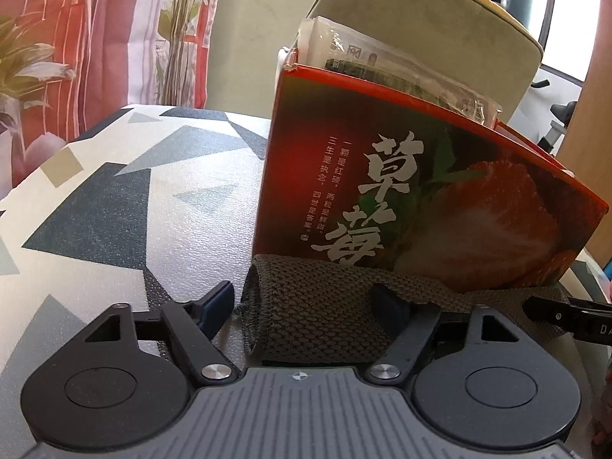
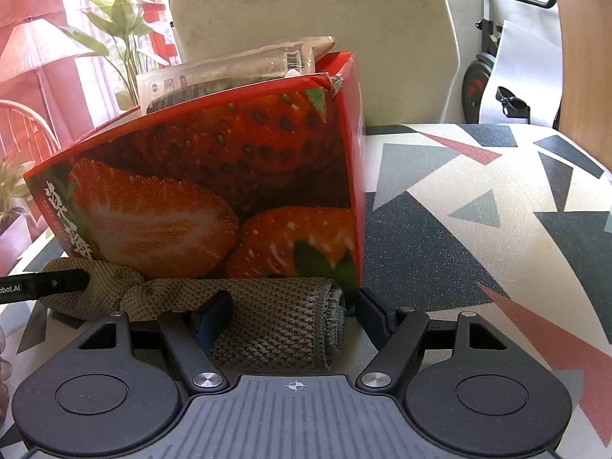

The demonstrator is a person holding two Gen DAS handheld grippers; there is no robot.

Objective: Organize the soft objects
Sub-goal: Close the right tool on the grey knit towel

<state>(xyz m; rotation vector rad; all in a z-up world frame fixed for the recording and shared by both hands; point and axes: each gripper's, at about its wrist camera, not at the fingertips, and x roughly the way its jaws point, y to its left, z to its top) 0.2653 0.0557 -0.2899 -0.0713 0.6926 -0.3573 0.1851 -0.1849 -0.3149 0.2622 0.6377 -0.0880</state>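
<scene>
Presently, entries for this moment:
Cloth: a rolled olive-brown knitted cloth (image 1: 317,317) lay on the patterned table (image 1: 114,199), its long side touching the foot of the strawberry box (image 1: 440,199).
Box: red carton, upright, with clear plastic packets (image 1: 367,57) standing in its open top.
My left gripper (image 1: 310,306): fingers half spread and straddling the left end of the roll; one blue pad (image 1: 394,306) pressed into the fabric, the other pad just beside the rolled end. I could not tell whether that one touched.
My right gripper (image 2: 290,313): fingers likewise half spread across the right end; inner pad (image 2: 214,321) sunk in the weave, outer pad beside the spiral end, contact unclear.
Background: pale chair back (image 2: 306,19) behind the box.
</scene>
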